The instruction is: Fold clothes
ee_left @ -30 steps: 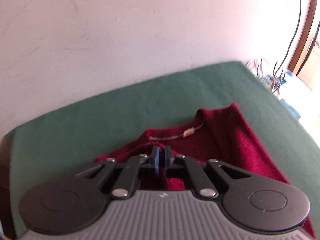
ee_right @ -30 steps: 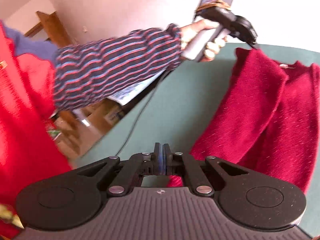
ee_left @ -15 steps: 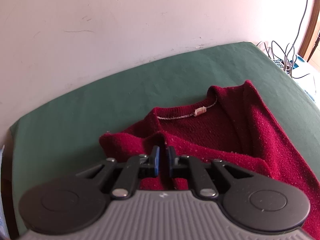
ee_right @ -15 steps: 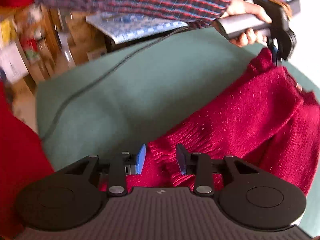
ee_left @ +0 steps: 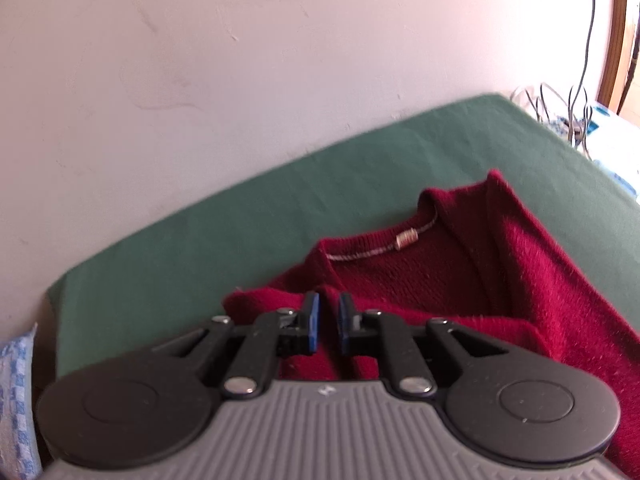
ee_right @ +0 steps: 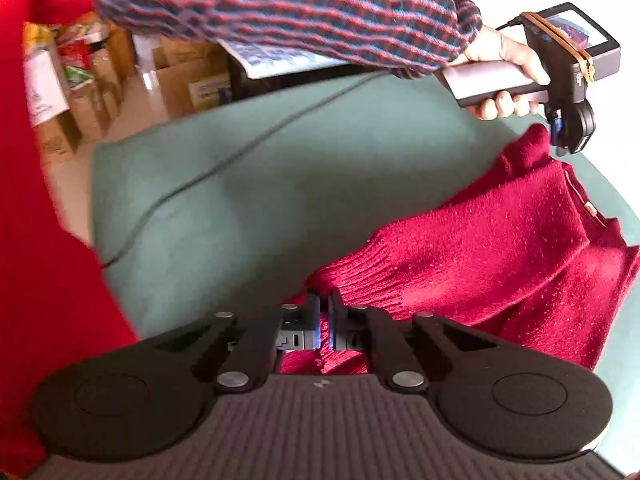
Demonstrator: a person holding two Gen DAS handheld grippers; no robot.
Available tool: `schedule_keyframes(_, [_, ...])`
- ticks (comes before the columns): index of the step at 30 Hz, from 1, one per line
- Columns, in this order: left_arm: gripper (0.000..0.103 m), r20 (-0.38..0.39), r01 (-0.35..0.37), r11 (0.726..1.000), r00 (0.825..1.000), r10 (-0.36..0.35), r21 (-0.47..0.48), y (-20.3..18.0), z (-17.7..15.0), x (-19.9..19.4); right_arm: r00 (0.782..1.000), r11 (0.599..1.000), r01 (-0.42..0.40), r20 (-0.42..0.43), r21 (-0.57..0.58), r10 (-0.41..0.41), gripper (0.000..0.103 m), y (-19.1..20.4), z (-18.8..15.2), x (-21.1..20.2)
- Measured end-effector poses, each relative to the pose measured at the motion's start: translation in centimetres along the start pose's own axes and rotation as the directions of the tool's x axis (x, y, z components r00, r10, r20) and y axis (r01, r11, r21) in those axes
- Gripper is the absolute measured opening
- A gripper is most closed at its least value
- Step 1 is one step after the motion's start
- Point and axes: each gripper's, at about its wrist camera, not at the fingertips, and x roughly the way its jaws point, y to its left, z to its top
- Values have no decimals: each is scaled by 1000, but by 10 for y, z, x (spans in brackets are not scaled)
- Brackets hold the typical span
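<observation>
The left tongs (ee_left: 329,327) stood slightly parted over the red sweater (ee_left: 460,280); the right tongs (ee_right: 324,326) pinched its hem on the green tabletop (ee_right: 260,184).

So that's one red sweater (ee_right: 500,248) on one green table (ee_right: 260,184), two grippers, left (ee_left: 328,322) and right (ee_right: 324,320), plus several cardboard boxes (ee_right: 188,80) behind.

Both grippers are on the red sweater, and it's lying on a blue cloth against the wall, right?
Not quite: the cloth under the red sweater is green, not blue, as the left wrist view shows. The rest holds: the left gripper and the right gripper are both on the sweater, by the wall.
</observation>
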Motion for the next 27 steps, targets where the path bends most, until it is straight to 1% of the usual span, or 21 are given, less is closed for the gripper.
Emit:
schedule_keyframes(3, [13, 31, -6, 1000, 999, 7, -26, 11, 4, -15, 1000, 999, -30, 8, 14, 30, 4, -2, 1, -14])
schedule_keyframes(6, [12, 52, -8, 999, 999, 10, -39, 18, 5, -28, 998, 995, -55, 44, 82, 52, 4, -12, 2, -28])
schedule_keyframes(9, [14, 18, -2, 999, 1000, 3, -36, 20, -2, -28, 994, 984, -76, 89, 160, 62, 4, -24, 1, -37])
schedule_keyframes(12, [15, -42, 32, 998, 999, -34, -46, 19, -19, -19, 990, 970, -93, 124, 226, 66, 4, -33, 0, -42])
schedule_keyframes(13, [17, -63, 43, 998, 997, -45, -45, 17, -25, -16, 989, 966, -98, 135, 239, 66, 4, -34, 0, -44])
schedule_keyframes(15, [26, -94, 40, 999, 995, -42, -24, 10, -35, -7, 984, 959, -122, 157, 256, 83, 4, -36, -1, -49])
schedule_keyframes(16, [28, -106, 37, 999, 994, -39, -20, 7, -38, -1, 982, 958, -134, 162, 255, 94, 4, -35, -1, -51])
schedule_keyframes(19, [33, -126, 52, 997, 990, -58, -54, 2, -41, 15, 982, 960, -148, 148, 239, 115, 4, -33, 0, -53])
schedule_keyframes(22, [30, -126, 43, 996, 991, -53, -84, -1, -36, 29, 986, 965, -145, 115, 217, 122, 4, -29, 0, -50])
schedule_keyframes(25, [30, -127, 54, 992, 990, -69, -117, 1, -32, 35, 989, 970, -137, 79, 201, 124, 4, -24, 1, -46])
schedule_keyframes(27, [36, -122, 59, 991, 990, -74, -122, 4, -31, 34, 987, 967, -147, 90, 210, 131, 4, -20, 4, -49])
